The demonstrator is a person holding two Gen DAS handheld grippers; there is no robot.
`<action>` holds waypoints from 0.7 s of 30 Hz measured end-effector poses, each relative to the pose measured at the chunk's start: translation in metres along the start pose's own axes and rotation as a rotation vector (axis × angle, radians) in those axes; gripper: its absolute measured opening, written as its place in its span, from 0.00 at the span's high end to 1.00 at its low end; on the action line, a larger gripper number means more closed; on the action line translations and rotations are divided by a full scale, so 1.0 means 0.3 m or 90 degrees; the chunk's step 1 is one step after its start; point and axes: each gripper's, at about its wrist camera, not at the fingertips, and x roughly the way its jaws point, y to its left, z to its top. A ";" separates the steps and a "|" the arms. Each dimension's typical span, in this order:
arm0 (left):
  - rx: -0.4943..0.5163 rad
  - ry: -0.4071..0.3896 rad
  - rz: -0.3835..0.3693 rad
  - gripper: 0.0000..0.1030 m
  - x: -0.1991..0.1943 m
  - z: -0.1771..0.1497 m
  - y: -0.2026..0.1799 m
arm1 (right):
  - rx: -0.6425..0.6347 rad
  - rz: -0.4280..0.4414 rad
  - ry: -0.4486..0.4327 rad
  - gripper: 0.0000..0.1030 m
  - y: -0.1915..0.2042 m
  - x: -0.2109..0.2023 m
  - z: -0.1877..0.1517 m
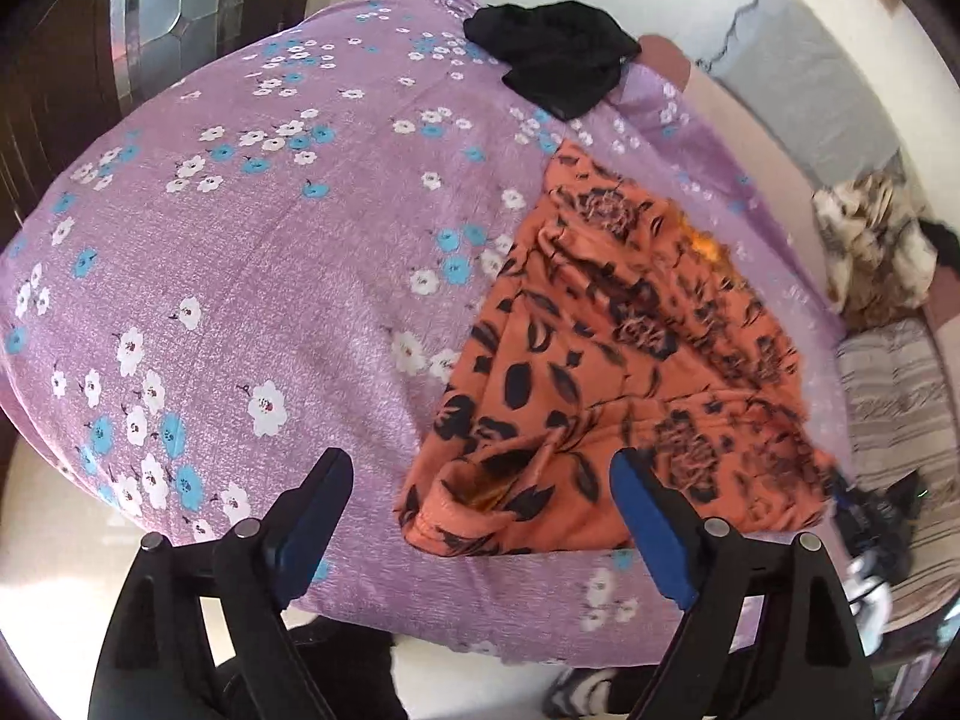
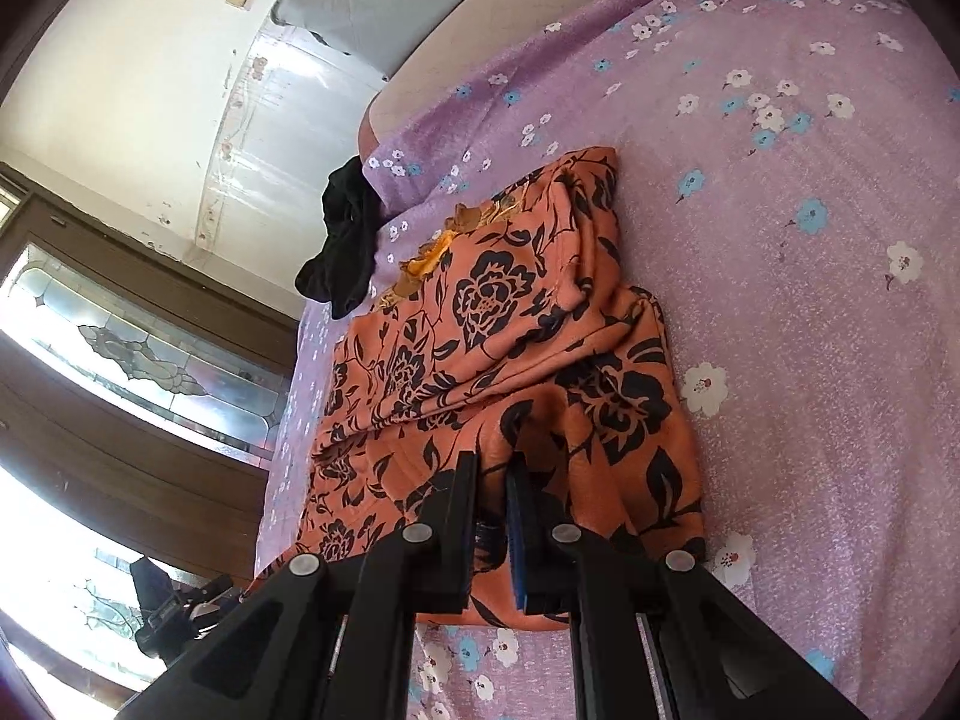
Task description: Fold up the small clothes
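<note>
Lilac flowered bedsheet (image 1: 252, 276) covered the whole bed, with the orange floral garment (image 1: 624, 360) lying partly folded near the edge closest to me and a black garment (image 1: 552, 54) well apart at the far corner. My left gripper (image 1: 480, 498) hung with its jaws spread wide just above the orange cloth's near corner, gripping nothing. My right gripper (image 2: 492, 516) was clamped tight on that garment's near edge, and bare sheet lay open to one side.

The bed (image 1: 252, 276) is being viewed steeply from above its edge by the left camera, closer and lower by the right; its orange garment (image 1: 606, 360) is being shared.
</note>
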 end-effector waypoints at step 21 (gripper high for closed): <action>0.252 -0.129 0.035 0.91 0.068 0.514 -0.297 | 0.007 0.078 -0.168 0.91 0.070 -0.012 0.375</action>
